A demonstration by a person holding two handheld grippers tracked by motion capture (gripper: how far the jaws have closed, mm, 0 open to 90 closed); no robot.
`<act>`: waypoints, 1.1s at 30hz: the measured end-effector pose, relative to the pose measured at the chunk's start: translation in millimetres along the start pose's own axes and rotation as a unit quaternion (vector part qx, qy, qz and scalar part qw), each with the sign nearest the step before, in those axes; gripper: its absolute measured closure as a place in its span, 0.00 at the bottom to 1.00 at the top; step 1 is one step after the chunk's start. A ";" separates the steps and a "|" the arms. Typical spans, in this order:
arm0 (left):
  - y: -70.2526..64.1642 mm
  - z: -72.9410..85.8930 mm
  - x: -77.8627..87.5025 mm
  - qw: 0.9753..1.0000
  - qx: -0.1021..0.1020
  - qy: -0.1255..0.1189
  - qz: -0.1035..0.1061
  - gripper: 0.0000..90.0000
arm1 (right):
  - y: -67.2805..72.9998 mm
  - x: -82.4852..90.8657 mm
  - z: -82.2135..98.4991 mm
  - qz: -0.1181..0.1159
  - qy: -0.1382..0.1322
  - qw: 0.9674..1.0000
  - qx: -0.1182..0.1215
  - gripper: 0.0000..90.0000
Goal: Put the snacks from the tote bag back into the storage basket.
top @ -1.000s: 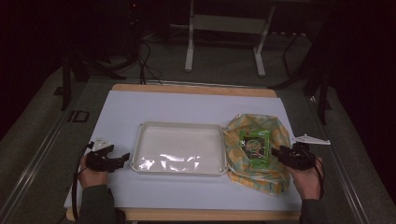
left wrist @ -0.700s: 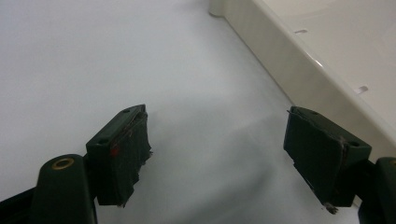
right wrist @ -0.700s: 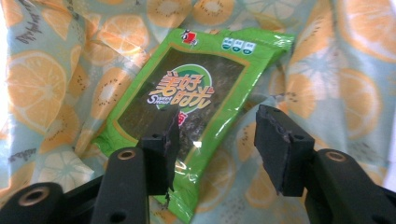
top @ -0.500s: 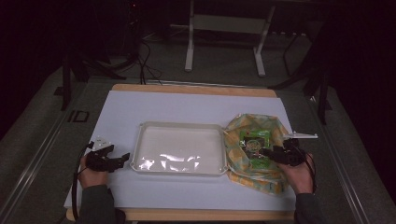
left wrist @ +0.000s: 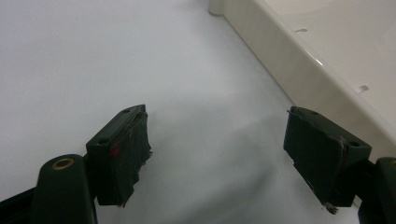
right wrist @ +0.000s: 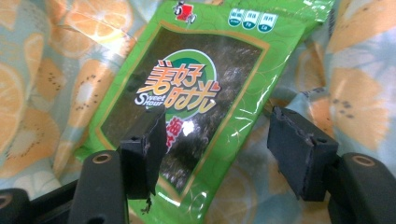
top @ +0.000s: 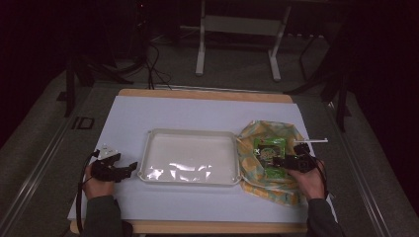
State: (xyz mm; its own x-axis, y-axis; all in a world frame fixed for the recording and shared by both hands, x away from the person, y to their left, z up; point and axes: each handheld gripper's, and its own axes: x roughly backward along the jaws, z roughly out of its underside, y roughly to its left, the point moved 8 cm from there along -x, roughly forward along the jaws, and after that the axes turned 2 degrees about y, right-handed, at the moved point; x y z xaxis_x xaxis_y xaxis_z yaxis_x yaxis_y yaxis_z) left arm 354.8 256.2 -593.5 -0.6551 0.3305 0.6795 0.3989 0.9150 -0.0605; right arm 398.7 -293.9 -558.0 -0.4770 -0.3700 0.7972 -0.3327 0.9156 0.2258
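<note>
The right gripper [top: 279, 161], fingers just opened wide, straddled the green snack packet [right wrist: 187, 93] on the fruit-print bag [top: 284, 190]; the left gripper [top: 129, 168] rested open beside the tray [top: 190, 134].

Wide open white table cover [top: 197, 113] runs across the upper part of the high view, and the strip along the lower edge below the tray [top: 190, 157] lies bare too. The tray sits mid-frame, its pale wall close at the right of the left gripper [top: 118, 170], bare sheet to that gripper's left. At right, the right gripper [top: 279, 161], jaws just opened wide, faces the green snack packet [right wrist: 187, 98] lying on the fruit-print bag [top: 269, 190].
</note>
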 end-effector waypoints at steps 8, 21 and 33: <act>0.2 0.0 0.0 1.000 0.000 0.000 0.000 0.25 | 0.5 -16.3 2.0 -0.042 0.016 0.999 -0.031 0.40; 0.2 0.1 -0.2 1.000 -0.001 0.001 -0.001 0.25 | 15.6 -7.5 -7.9 -0.128 -0.019 0.990 -0.047 0.54; 0.2 -0.1 -0.1 1.000 0.001 0.000 0.001 0.25 | 24.3 -11.5 -24.2 -0.128 0.000 0.991 -0.047 0.64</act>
State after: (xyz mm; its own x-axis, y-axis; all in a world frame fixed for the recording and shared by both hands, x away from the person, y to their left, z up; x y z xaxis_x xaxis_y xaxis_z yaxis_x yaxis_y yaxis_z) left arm 355.0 256.3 -593.5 -0.6549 0.3321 0.6789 0.3990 0.9148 -0.0627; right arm 415.8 -263.6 -548.1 -0.3864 -0.5927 0.7067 -0.3656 0.8018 0.4727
